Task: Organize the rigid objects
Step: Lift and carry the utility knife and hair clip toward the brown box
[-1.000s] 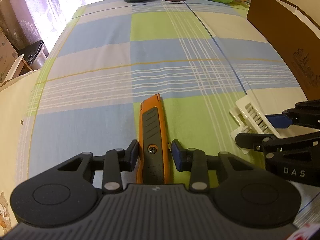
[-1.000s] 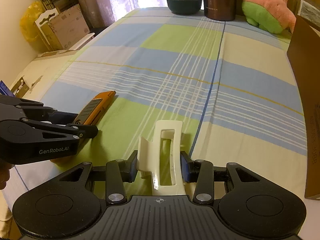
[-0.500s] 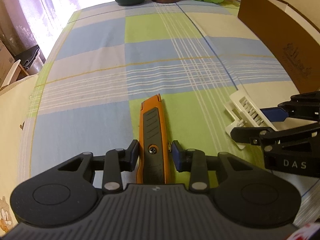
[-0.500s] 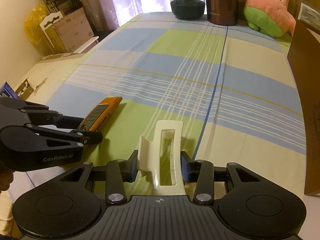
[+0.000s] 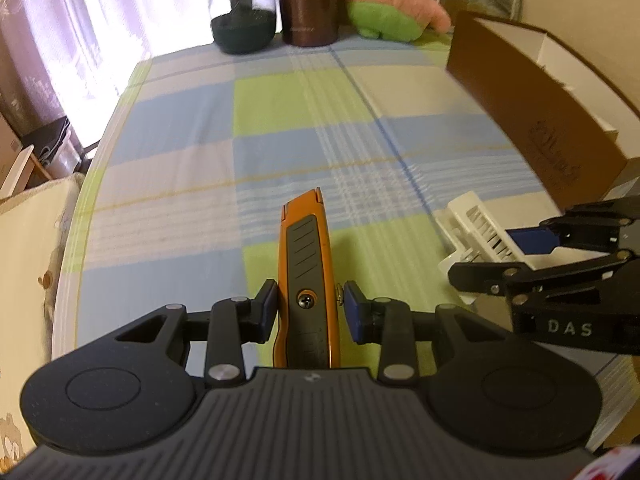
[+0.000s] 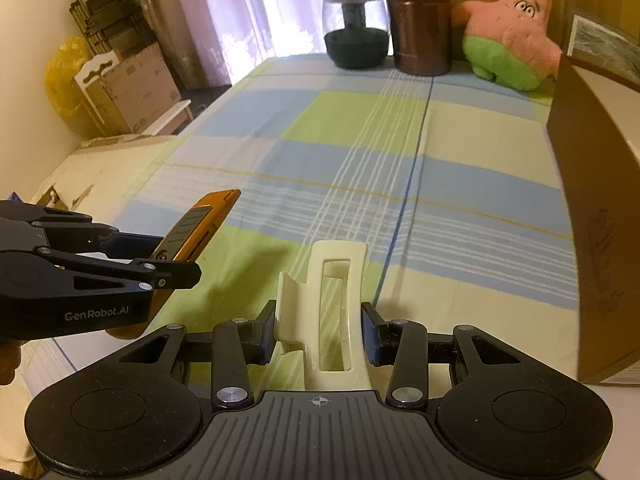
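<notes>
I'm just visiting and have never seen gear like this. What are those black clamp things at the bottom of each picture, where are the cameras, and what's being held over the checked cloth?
There is no robot here. A person carries two hand-held grippers, each with a wide-angle camera looking forward along its two fingers.

One picture comes from the left gripper, which is clamped on an orange utility knife. The other comes from the right gripper, clamped on a cream hair claw clip. Each camera also catches the other gripper at its edge.

Below lies a checked cloth. At its far end stand a glass jar, a brown canister and a pink star plush. A cardboard box sits to the right.
</notes>
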A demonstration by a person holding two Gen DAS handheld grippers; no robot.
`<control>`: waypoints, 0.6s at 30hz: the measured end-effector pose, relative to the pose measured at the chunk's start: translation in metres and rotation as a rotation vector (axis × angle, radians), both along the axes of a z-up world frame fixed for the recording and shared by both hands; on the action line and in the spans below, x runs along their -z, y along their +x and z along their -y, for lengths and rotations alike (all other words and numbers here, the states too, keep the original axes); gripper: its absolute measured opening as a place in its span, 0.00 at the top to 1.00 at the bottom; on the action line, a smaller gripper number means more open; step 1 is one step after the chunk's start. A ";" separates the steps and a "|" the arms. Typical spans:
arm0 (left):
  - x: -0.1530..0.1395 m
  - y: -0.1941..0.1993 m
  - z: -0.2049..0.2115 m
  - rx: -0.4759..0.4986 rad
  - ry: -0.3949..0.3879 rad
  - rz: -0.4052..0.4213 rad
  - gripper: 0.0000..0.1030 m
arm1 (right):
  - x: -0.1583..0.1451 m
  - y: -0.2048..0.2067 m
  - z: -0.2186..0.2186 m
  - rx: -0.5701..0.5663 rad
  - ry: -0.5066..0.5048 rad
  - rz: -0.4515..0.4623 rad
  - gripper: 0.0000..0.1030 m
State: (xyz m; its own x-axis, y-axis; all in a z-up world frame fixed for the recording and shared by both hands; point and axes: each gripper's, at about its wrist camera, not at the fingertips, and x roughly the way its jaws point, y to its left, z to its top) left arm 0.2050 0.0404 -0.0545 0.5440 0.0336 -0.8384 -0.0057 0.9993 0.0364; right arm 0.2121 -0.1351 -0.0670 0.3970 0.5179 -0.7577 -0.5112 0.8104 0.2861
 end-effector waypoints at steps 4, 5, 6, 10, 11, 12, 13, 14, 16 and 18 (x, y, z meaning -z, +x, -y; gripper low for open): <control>-0.014 0.005 0.011 0.027 -0.002 0.021 0.71 | -0.014 -0.001 0.011 0.021 0.011 0.025 0.62; -0.018 0.006 0.014 0.035 -0.005 0.026 0.71 | -0.018 -0.001 0.014 0.027 0.013 0.034 0.62; -0.021 0.007 0.017 0.041 -0.007 0.032 0.71 | -0.022 -0.001 0.017 0.031 0.017 0.043 0.62; -0.032 0.014 0.032 0.074 -0.013 0.053 0.71 | -0.037 0.000 0.032 0.053 0.025 0.080 0.62; -0.035 0.016 0.036 0.085 -0.017 0.060 0.71 | -0.040 0.001 0.037 0.065 0.029 0.086 0.62; -0.038 0.018 0.040 0.097 -0.019 0.065 0.71 | -0.043 0.002 0.042 0.075 0.031 0.091 0.62; -0.040 0.020 0.045 0.107 -0.019 0.071 0.71 | -0.047 0.004 0.048 0.090 0.031 0.095 0.62; -0.042 0.023 0.051 0.119 -0.019 0.078 0.71 | -0.050 0.005 0.055 0.104 0.031 0.100 0.62; -0.047 0.029 0.061 0.142 -0.020 0.089 0.71 | -0.056 0.008 0.069 0.132 0.029 0.115 0.62; -0.052 0.036 0.074 0.168 -0.028 0.098 0.71 | -0.062 0.011 0.085 0.161 0.027 0.124 0.62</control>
